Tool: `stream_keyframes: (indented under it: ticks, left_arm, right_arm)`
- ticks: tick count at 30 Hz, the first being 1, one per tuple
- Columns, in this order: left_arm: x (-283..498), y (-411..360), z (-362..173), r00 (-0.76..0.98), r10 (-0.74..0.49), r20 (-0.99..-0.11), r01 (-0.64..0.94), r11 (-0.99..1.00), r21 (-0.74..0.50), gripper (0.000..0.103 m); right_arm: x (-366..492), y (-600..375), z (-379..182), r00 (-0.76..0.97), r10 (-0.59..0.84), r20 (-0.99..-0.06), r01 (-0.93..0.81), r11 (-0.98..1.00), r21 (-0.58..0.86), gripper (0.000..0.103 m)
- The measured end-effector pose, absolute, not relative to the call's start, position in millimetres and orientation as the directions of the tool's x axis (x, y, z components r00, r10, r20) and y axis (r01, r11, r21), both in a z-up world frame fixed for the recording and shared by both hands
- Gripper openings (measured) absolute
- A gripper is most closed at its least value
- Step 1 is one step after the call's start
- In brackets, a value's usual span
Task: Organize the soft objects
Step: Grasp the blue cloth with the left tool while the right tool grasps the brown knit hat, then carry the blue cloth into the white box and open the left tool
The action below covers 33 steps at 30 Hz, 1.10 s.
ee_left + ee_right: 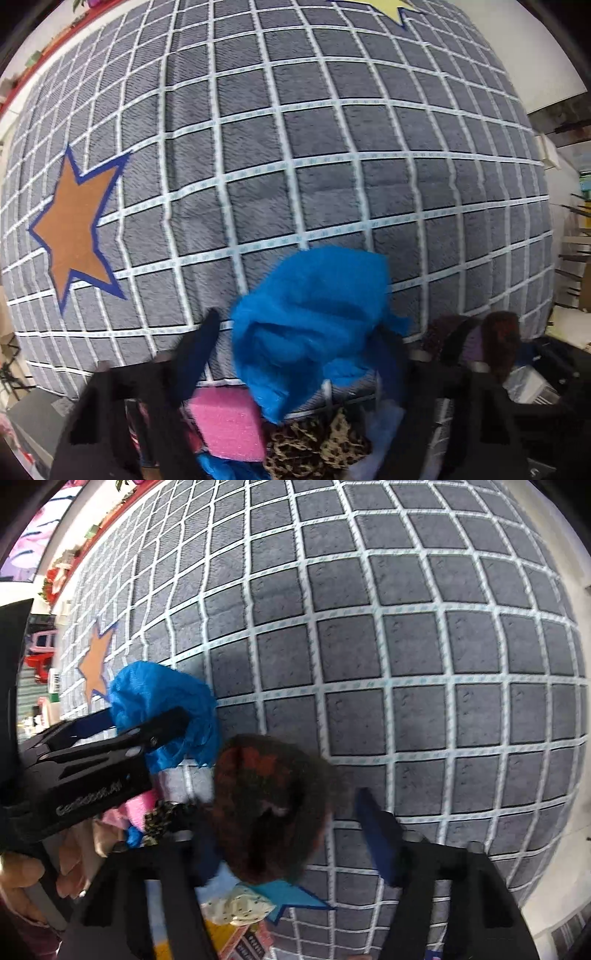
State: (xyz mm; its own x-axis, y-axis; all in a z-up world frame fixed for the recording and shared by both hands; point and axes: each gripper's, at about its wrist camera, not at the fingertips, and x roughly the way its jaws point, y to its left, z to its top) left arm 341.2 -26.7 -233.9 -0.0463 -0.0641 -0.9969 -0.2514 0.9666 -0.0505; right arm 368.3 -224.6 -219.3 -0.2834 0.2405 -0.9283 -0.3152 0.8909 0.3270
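Note:
My left gripper (299,332) is shut on a crumpled blue cloth (314,317) and holds it above the grey grid carpet (295,147). The same cloth (162,709) and left gripper (147,723) show in the right wrist view at the left. My right gripper (291,819) has its jaws apart, with a dark brown and red fuzzy object (269,805) against its left finger; it also shows in the left wrist view (498,332). Below lie a pink foam block (229,424) and a leopard-print cloth (317,450).
An orange star (74,229) with a blue edge marks the carpet at left, and a yellow star (388,7) at the far top. A blue star (295,897), a dotted cream cloth (236,908) and pink items (125,812) lie near the right gripper. Shelves stand at right (576,221).

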Motion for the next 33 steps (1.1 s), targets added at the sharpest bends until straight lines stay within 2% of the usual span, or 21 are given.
stream_keyframes:
  ticks: [1,2,5,17,25,27,33]
  left_arm:
    - [342,-29,-235,-0.049,-0.072,-0.996,-0.251,0.966,-0.057,0.04]
    - [343,-31,-234,-0.054,-0.068,-0.996,-0.245,0.968,-0.052,0.028]
    - [346,-42,-228,-0.027,-0.043,-0.999,-0.226,0.973,-0.036,0.023]
    - [352,-100,-180,0.149,0.035,-0.988,-0.078,0.997,0.024,0.022]
    - [304,-142,-88,0.228,-0.004,-0.974,0.032,0.999,0.003,0.022]
    - [297,-150,-80,0.233,-0.047,-0.971,0.038,0.999,-0.039,0.022]
    - [263,-194,-44,0.256,-0.066,-0.965,0.087,0.995,-0.045,0.022]
  right_arm:
    - [367,-228,-218,-0.277,0.248,-0.928,-0.315,0.889,0.332,0.047]
    - [367,-229,-215,-0.259,0.241,-0.935,-0.324,0.891,0.319,0.045]
    - [367,-233,-206,-0.225,0.248,-0.942,-0.329,0.891,0.313,0.043]
    - [366,-261,-155,-0.151,0.331,-0.931,-0.279,0.89,0.361,0.043]
    - [354,-290,-124,-0.103,0.353,-0.93,-0.28,0.887,0.368,0.043]
    - [349,-300,-119,-0.096,0.353,-0.931,-0.271,0.89,0.366,0.043]
    - [330,-329,-107,-0.072,0.334,-0.94,-0.261,0.903,0.341,0.043]
